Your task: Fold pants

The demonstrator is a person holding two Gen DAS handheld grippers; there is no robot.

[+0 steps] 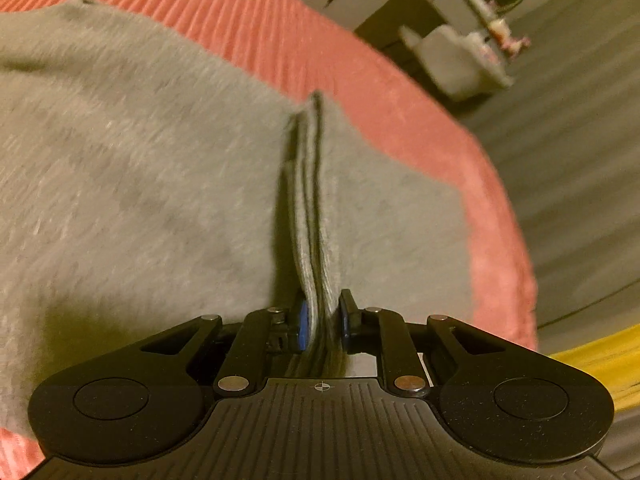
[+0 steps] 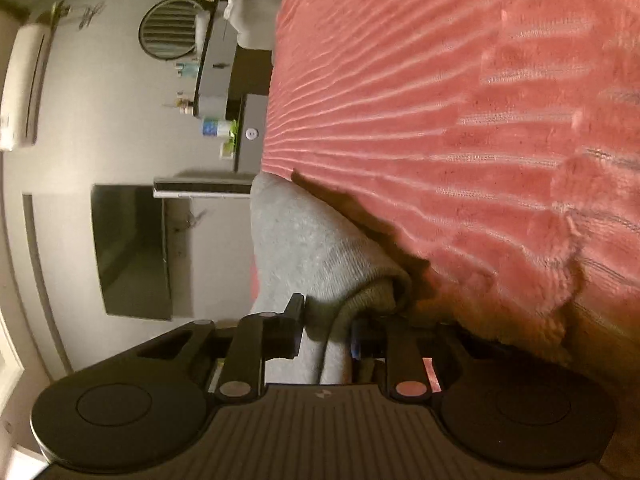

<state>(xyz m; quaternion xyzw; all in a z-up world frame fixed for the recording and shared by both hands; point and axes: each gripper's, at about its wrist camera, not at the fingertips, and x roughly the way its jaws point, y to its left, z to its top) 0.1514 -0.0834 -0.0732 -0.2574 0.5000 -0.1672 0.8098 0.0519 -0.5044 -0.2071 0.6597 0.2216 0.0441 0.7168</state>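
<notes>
Pink ribbed bedspread (image 1: 400, 92) covers the whole work surface, and the grey pants (image 1: 120, 160) lie spread across it. Nearest the left wrist camera, the left gripper (image 1: 323, 322) is clenched on a stacked edge of the pants — several layers of grey cloth stand upright between its blue pads (image 1: 303, 326), most likely pinched together so that the fold travels as one piece. From that pinch the cloth runs away in a ridge and then flattens out, stopping short of the bed's curved edge; beyond it the floor drops off toward a grey chair (image 1: 452, 60).

In the right wrist view the camera is rolled on its side. The right gripper (image 2: 326, 332) has cloth between its jaws and looks to be gripping a rolled hem of the pants (image 2: 312, 240) — a second corner, I judge, to carry with the first. Ahead of it the bedspread (image 2: 440, 120) lies bare, giving ample room to lay the fold down. Furthest off, a dark screen (image 2: 132, 252) hangs on the wall.
</notes>
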